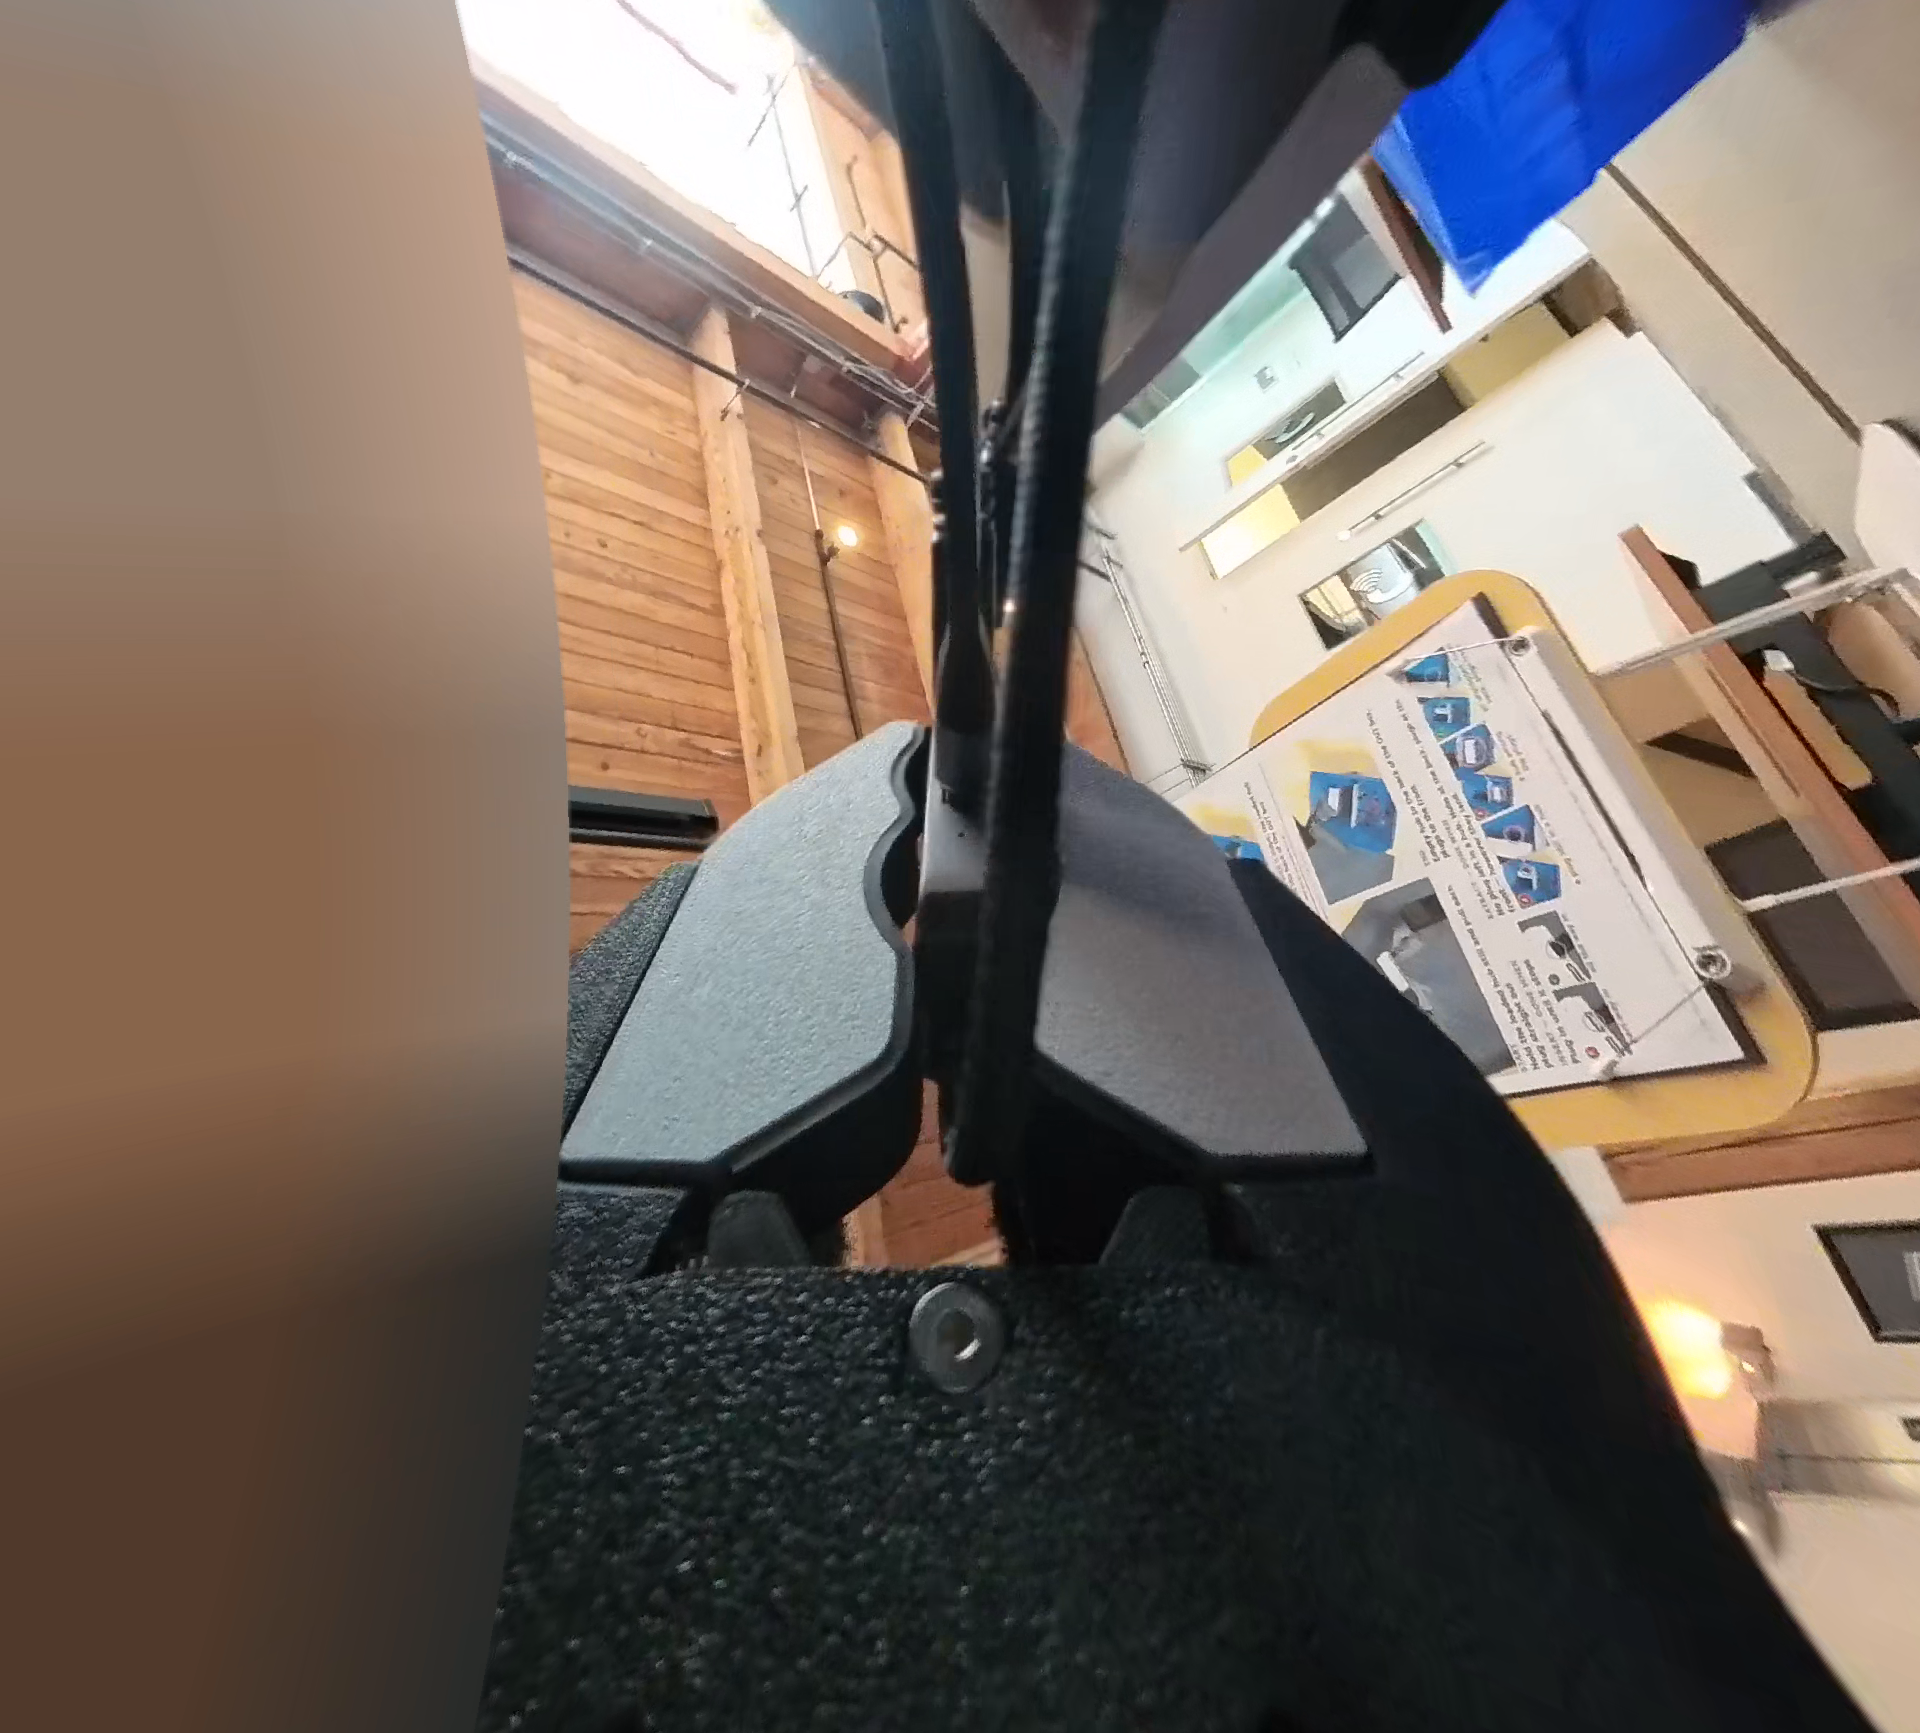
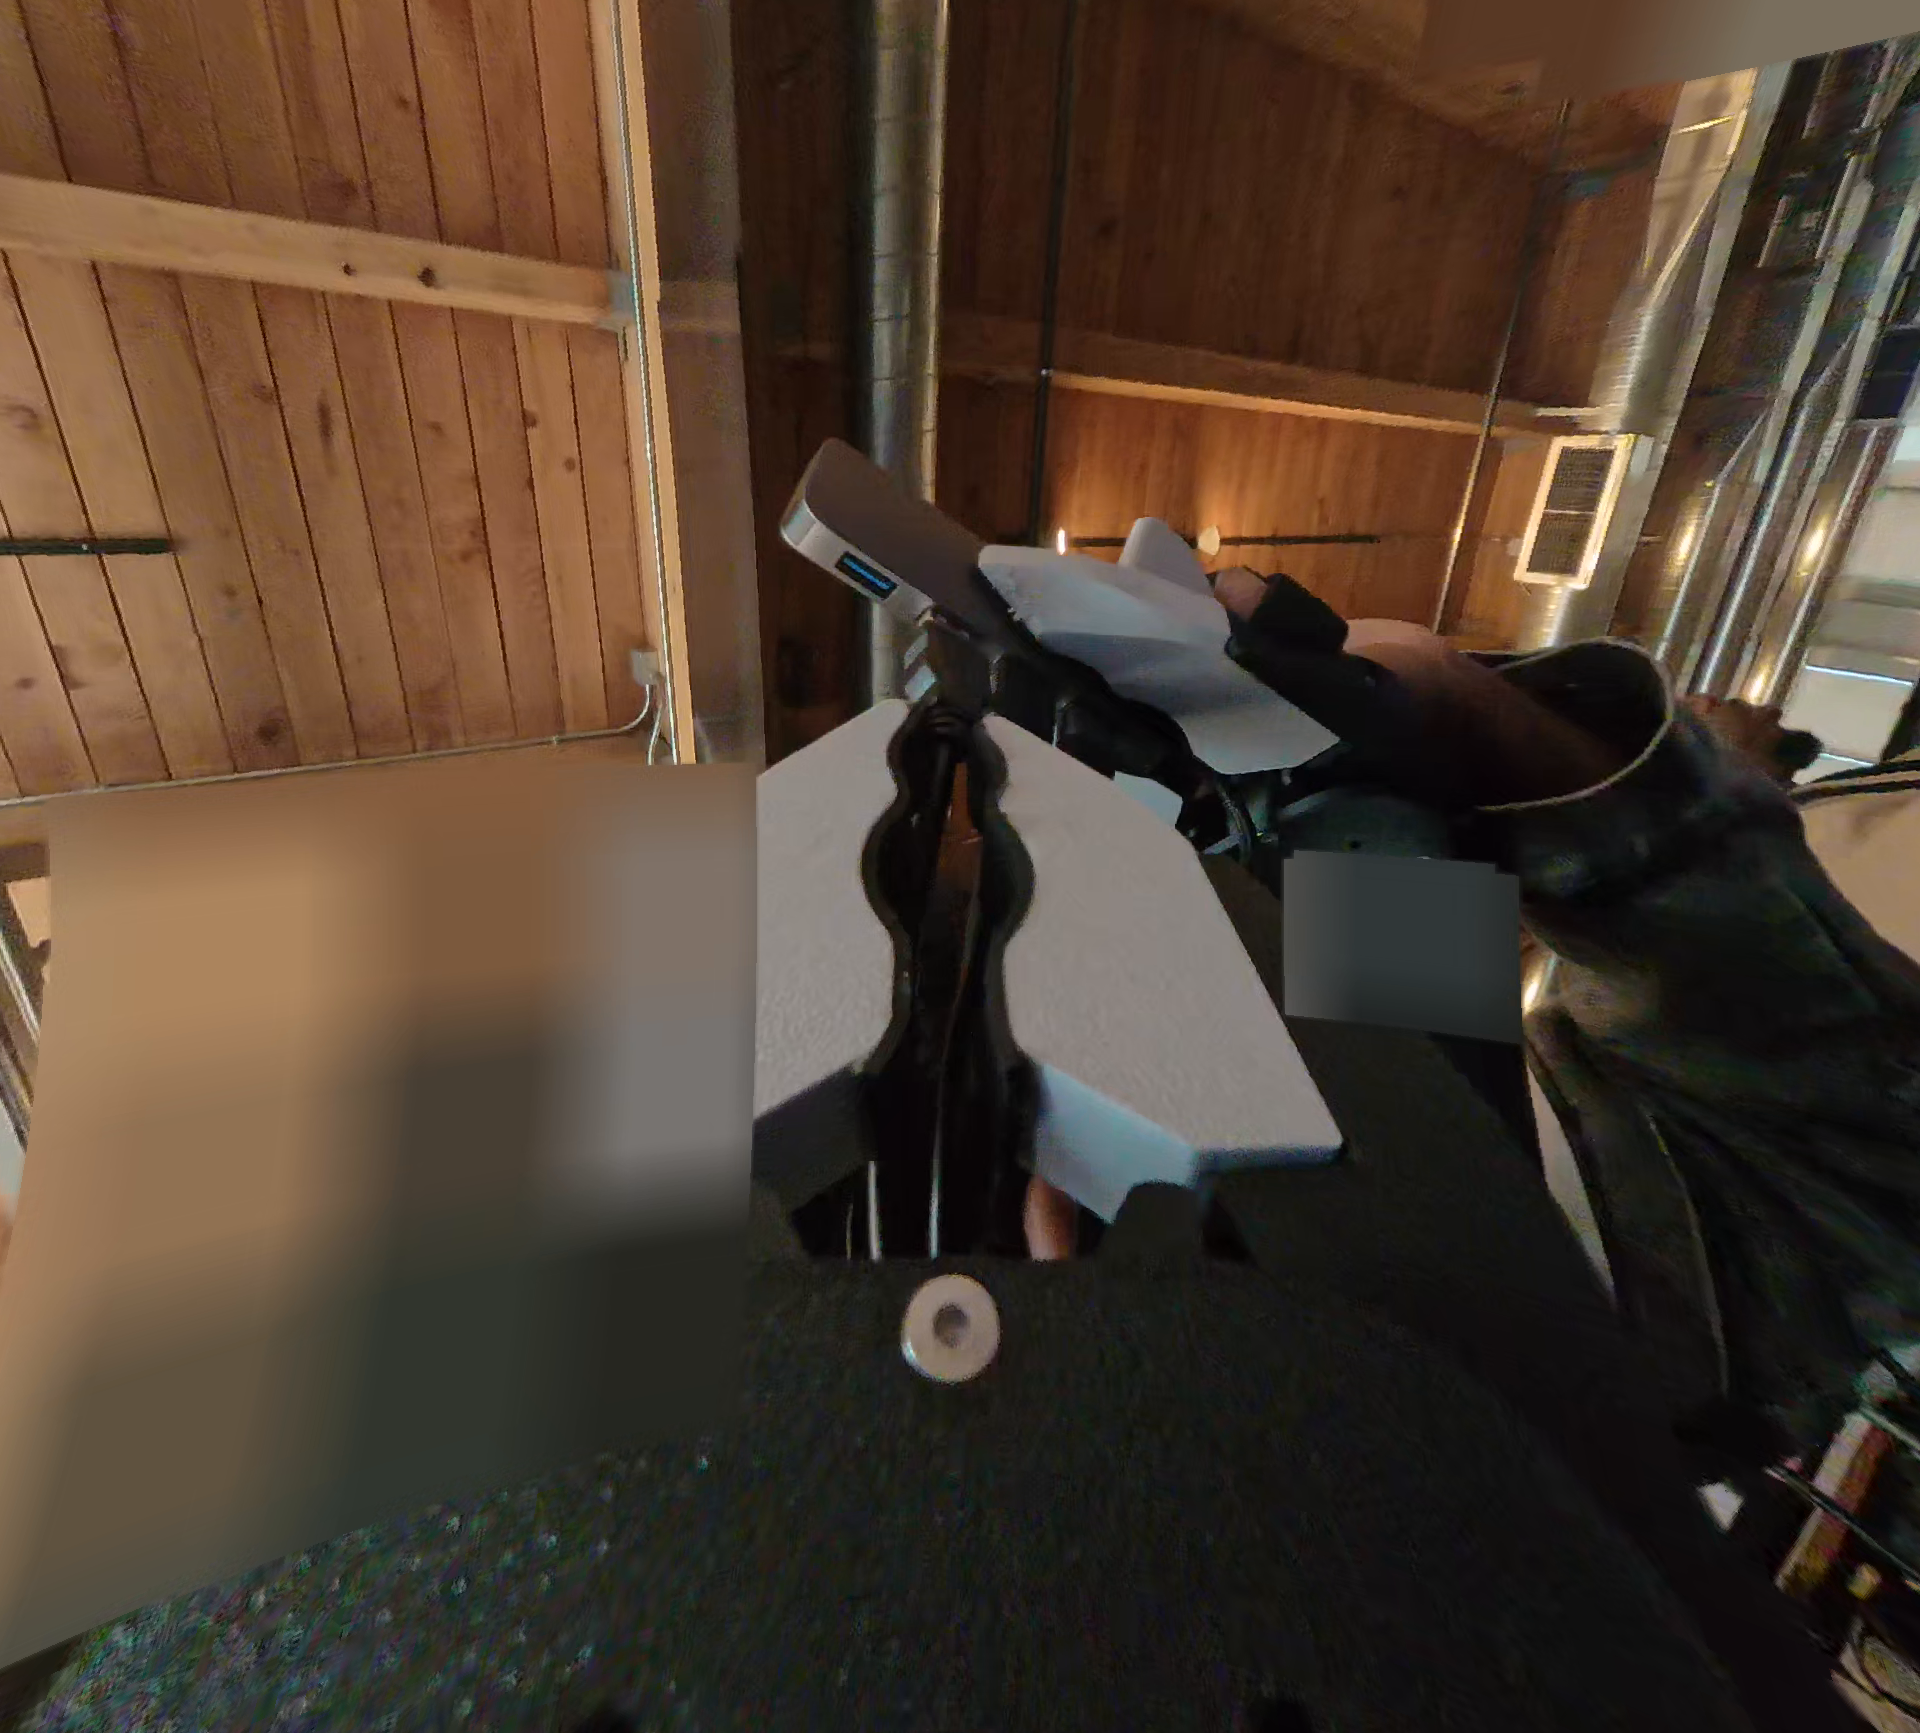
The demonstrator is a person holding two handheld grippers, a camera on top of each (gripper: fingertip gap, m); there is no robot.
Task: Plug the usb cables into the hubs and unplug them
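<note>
Right wrist view shows the right tool (image 2: 940, 738) pinching a black cable (image 2: 948, 852) just below its plug (image 2: 951, 660), which meets the lower edge of the grey hub (image 2: 883, 514). The left tool (image 2: 1049, 613), to the right and a little farther off, clamps that hub. Whether the plug is fully seated I cannot tell. Pull or push straight along the port, hub kept steady. A free blue port (image 2: 865, 575) sits just left. Loose cables (image 1: 940, 333) hang before the left tool and could snag.
</note>
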